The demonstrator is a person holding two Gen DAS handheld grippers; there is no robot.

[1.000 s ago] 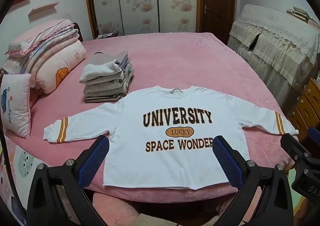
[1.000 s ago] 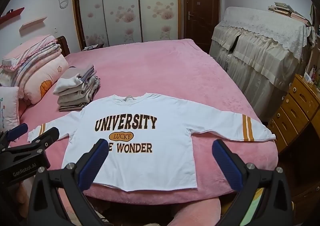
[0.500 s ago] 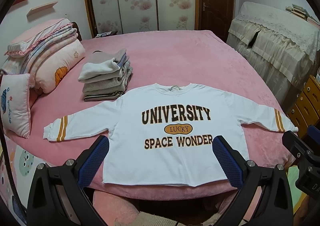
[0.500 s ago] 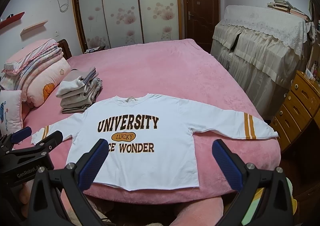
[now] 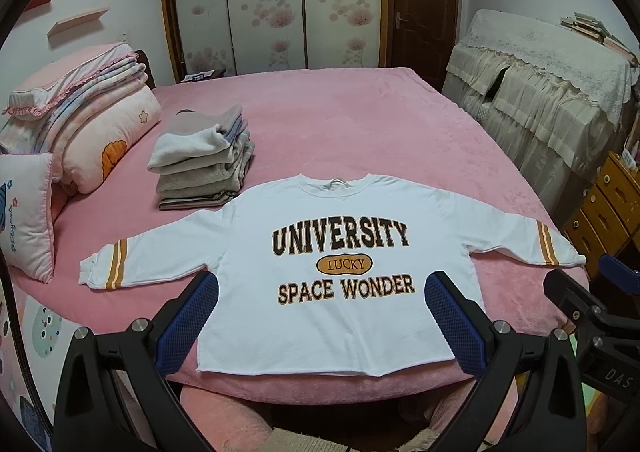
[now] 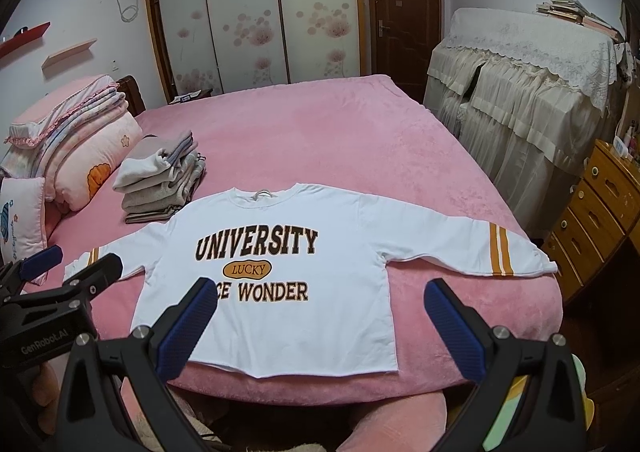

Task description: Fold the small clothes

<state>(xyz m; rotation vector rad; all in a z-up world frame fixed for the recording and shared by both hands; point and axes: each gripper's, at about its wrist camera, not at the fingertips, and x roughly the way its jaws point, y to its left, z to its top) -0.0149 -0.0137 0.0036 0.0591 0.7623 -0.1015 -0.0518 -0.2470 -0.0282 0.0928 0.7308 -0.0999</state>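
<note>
I am looking into a bedroom with a wardrobe point(image 5: 276, 0) of flowered sliding doors along the far wall and a dark wooden door point(image 5: 424, 4) beside it. A wide bed point(image 5: 360, 124) under a pink cover fills most of both views. To its right stands a piece of furniture draped in a cream lace cloth point(image 5: 552, 64), and nearer me a wooden chest of drawers point(image 6: 600, 208). At the left of the bed, folded quilts point(image 5: 80, 108) are piled up, with a small pink cushion point(image 5: 28, 208) leaning in front of them. The white sweatshirt point(image 5: 340, 280) lies flat and face up near the front edge of the bed, both sleeves spread out to the sides, each with orange stripes near the cuff, the neckline pointing away from me; its chest reads UNIVERSITY, LUCKY, SPACE WONDER. Just behind its left sleeve sits a stack of folded clothes point(image 5: 204, 160) in grey and beige, close to the shoulder. My left gripper point(image 5: 320, 308) hovers over the hem of the sweatshirt with its blue-padded fingers point(image 5: 188, 316) wide apart and nothing between them. My right gripper point(image 6: 320, 312) hangs over the sweatshirt's right lower corner, fingers point(image 6: 452, 316) likewise spread wide and holding nothing.
</note>
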